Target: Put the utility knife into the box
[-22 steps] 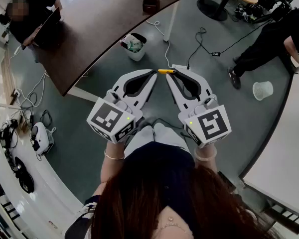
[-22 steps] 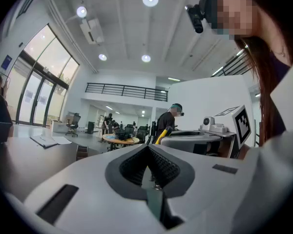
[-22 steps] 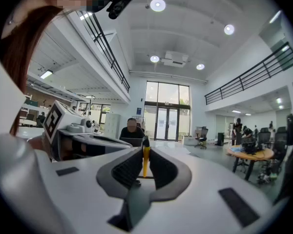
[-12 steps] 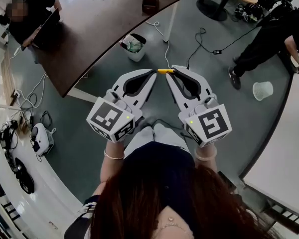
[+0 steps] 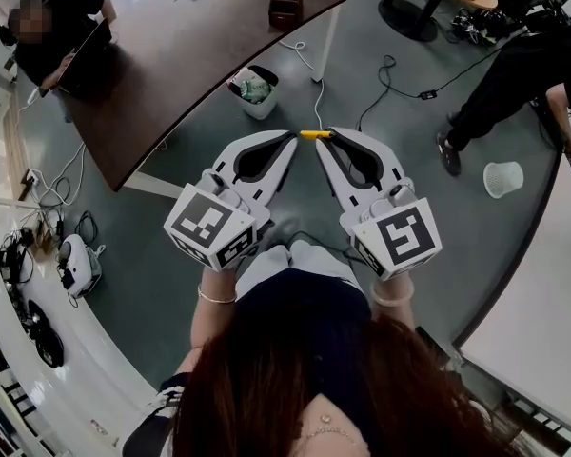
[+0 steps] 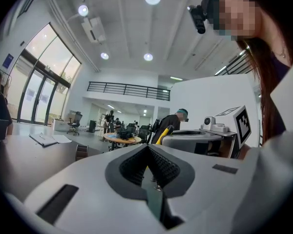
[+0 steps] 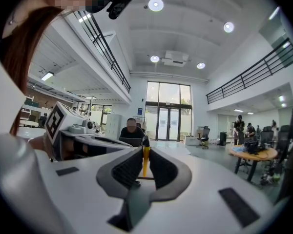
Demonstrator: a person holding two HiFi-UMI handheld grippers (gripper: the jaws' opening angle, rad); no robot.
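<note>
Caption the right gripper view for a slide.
Right gripper shut on the yellow utility knife, a seated person in the hall beyond.

**Bright and even light, heavy fisheye everywhere**

Exposure's decent on all three. In both gripper views the round ceiling lights [image 7: 155, 4] blow out to white blobs, and the tall glass doors [image 7: 168, 112] let in daylight with a bit of glare. There's strong barrel distortion too, with bent railings and black vignetted corners. The left gripper [image 6: 147, 149] and right gripper [image 7: 145, 151] are soft and out of focus up close, while the background is sharper. The head view is flatter, with the grey floor [image 5: 390, 112] evenly lit and the white table [image 5: 542, 288] nearly overexposed.
</note>
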